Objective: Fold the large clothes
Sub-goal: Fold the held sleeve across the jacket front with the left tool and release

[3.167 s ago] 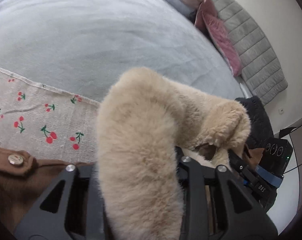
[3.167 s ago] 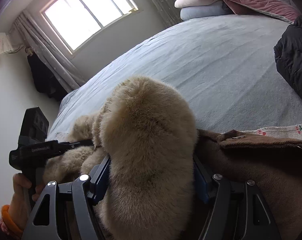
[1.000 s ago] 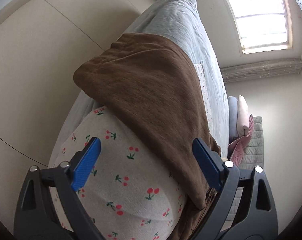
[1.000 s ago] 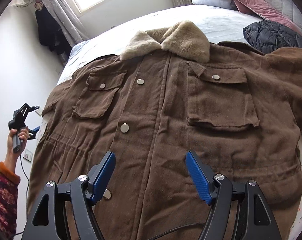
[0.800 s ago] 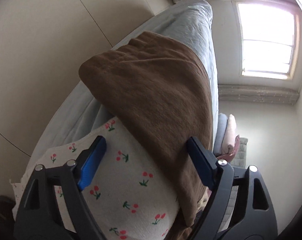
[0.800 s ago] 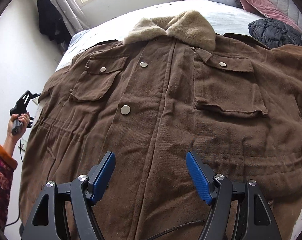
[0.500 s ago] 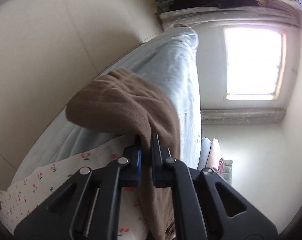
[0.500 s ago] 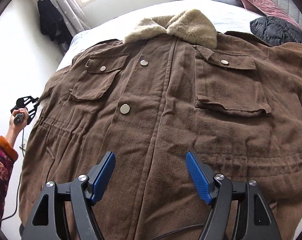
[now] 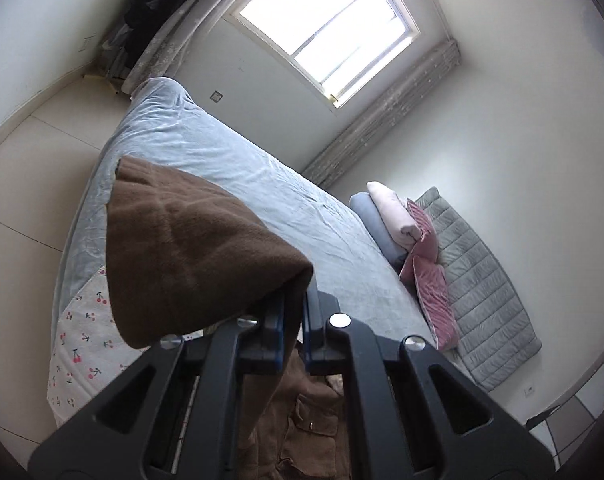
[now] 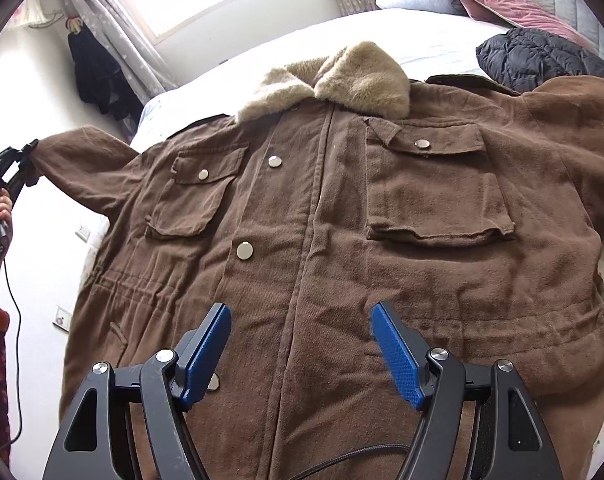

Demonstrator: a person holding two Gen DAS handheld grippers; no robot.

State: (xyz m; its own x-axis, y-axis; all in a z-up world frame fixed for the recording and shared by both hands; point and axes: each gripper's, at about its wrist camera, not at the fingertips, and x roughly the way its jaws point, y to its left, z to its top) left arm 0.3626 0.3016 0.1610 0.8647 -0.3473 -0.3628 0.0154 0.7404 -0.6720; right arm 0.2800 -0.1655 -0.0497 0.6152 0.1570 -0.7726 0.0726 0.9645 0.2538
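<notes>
One sleeve pinched and raised; sleeve-fold over the coat front is the step in hand, by my reading.

Left gripper [image 9: 293, 322] has its jaws clamped on the cuff of the brown sleeve [image 9: 190, 248], holding it above the bed [image 9: 238, 176]; right gripper [image 10: 300, 354] hovers over the coat's lower front, jaws spread wide, nothing between them. To do it well: carry the sleeve inward across the chest, keep the cuff taut so it lands flat, pin the shoulder seam with the free gripper if the body drags. Brown coat [image 10: 341, 220] lies face up, buttoned, on the bed, with fleece collar [image 10: 329, 80] at the far end, two flap chest pockets, metal snaps and gathered waist; cloth looks thick and heavy.
</notes>
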